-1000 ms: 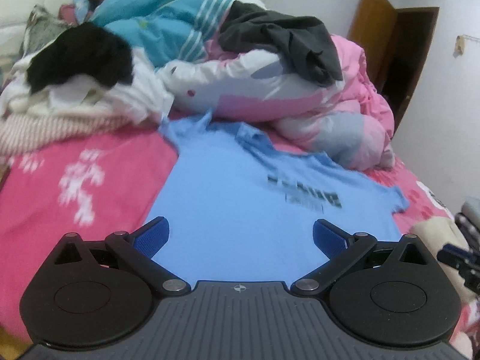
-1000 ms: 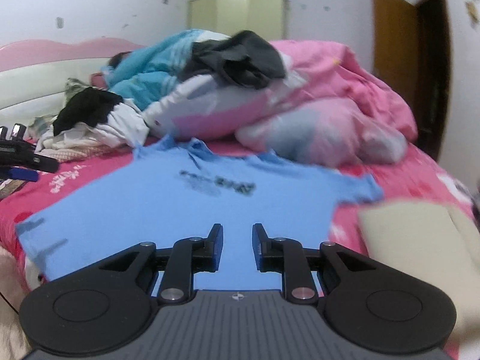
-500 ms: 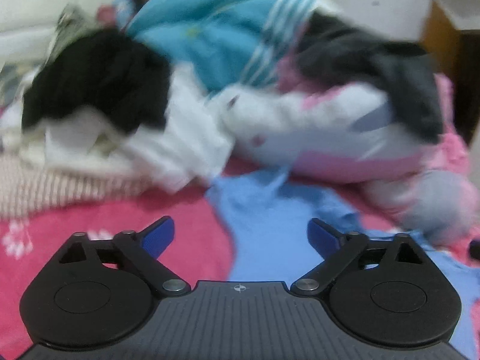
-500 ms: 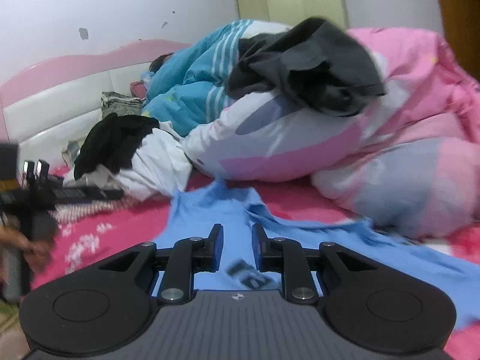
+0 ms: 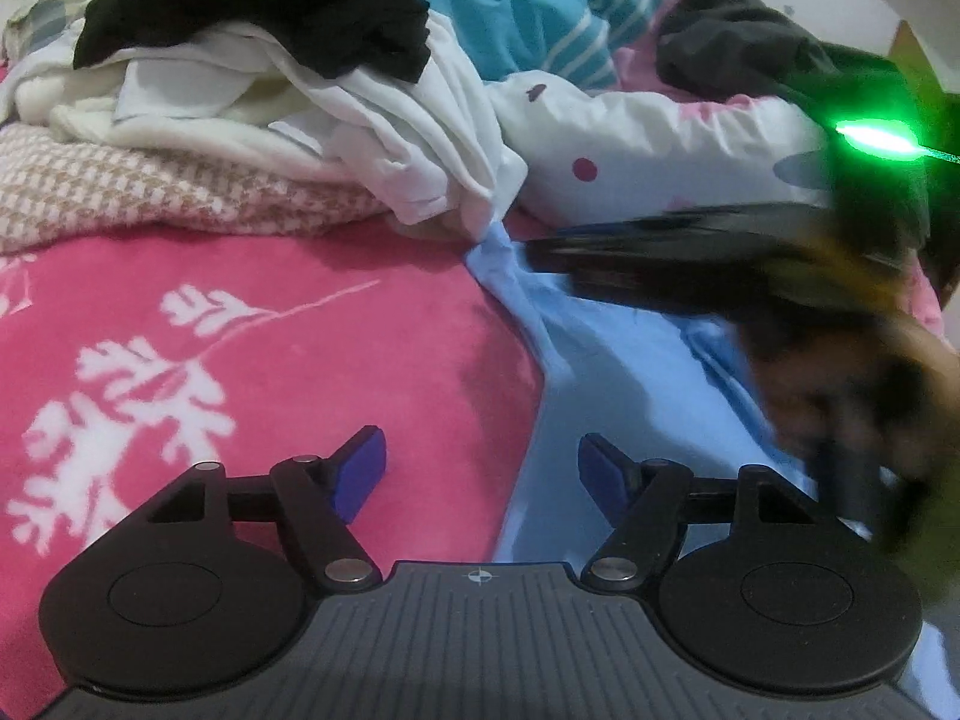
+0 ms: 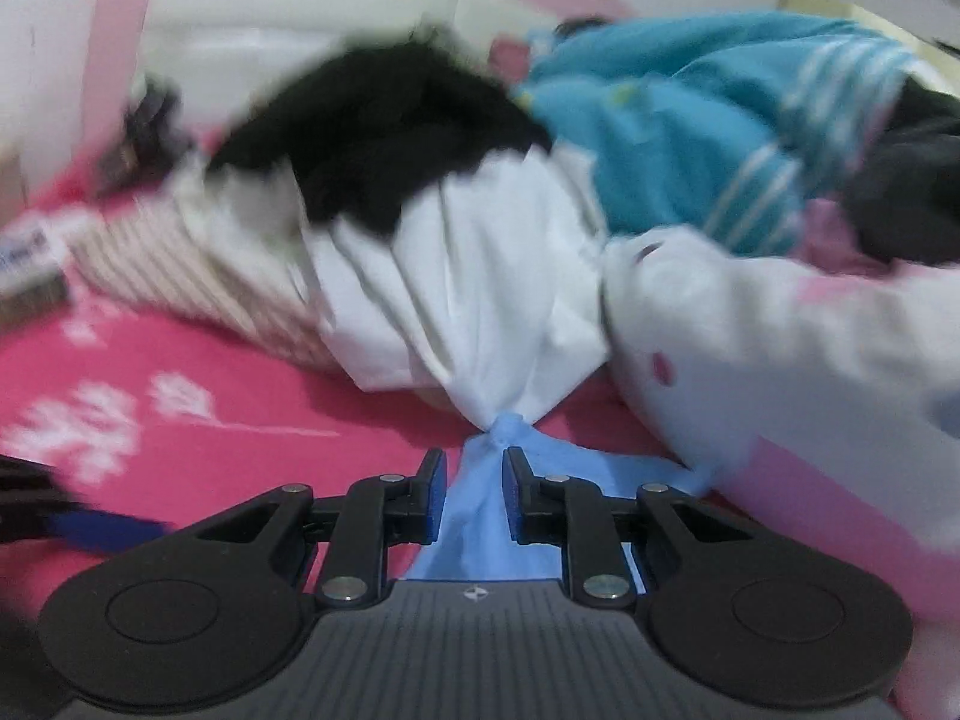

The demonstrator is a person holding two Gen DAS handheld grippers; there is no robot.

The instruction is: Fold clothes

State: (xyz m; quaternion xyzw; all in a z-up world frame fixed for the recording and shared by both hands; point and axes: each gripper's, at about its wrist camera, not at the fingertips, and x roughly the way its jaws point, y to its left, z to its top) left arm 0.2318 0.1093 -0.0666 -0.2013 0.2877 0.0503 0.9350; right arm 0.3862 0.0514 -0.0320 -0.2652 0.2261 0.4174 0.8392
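1. Left gripper of mine hangs with its blue pads well apart; the jaws have just been closing, and nothing sits between them, only the pink blanket and the edge of the blue T-shirt below.
2. Right gripper has its jaws narrow, a bunched tip of the blue T-shirt lying in the gap; I cannot tell whether the pads press it.
3. At twelve o'clock from that tip a white garment droops onto it, with black clothing on top.
4. At two o'clock lies a white and pink quilt, with teal striped cloth behind.
5. Only the left view shows a beige checked fabric at ten o'clock, plus my blurred right gripper crossing at two o'clock.
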